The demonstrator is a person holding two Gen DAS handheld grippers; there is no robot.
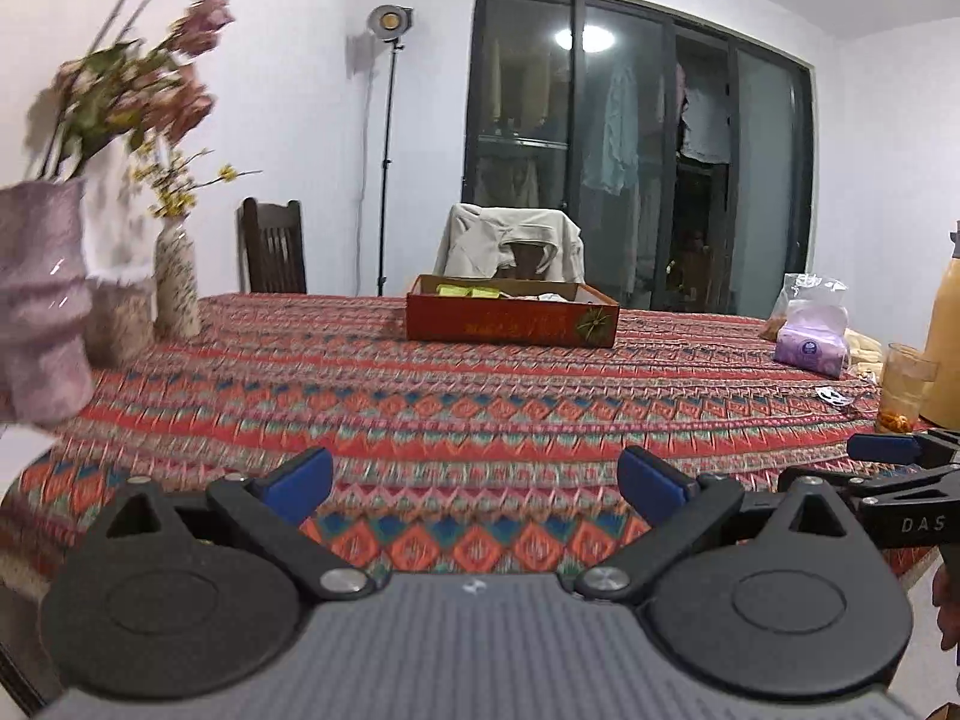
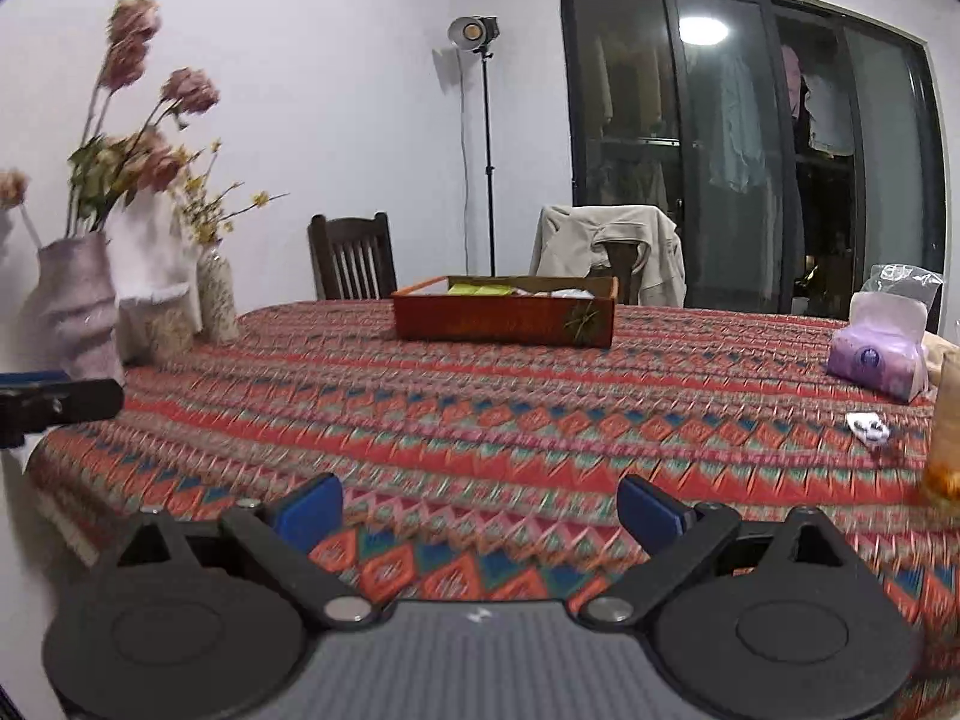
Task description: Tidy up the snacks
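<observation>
We hold the left tool (image 1: 474, 483) and right tool (image 2: 480, 510) side by side above the desk's (image 1: 480, 414) near edge, both spread wide with nothing between the fingers. Bare patterned cloth lies ahead. Far across it sits the red snack box (image 1: 510, 318), holding yellow-green packets (image 1: 471, 291) and pale wrappers.

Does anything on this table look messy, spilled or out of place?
Mostly tidy. One small white scrap lies loose on the tablecloth near the purple tissue pack, like a stray wrapper; what it is I cannot tell. The red box sits flat, the vases stand upright, and nothing looks spilled.
</observation>
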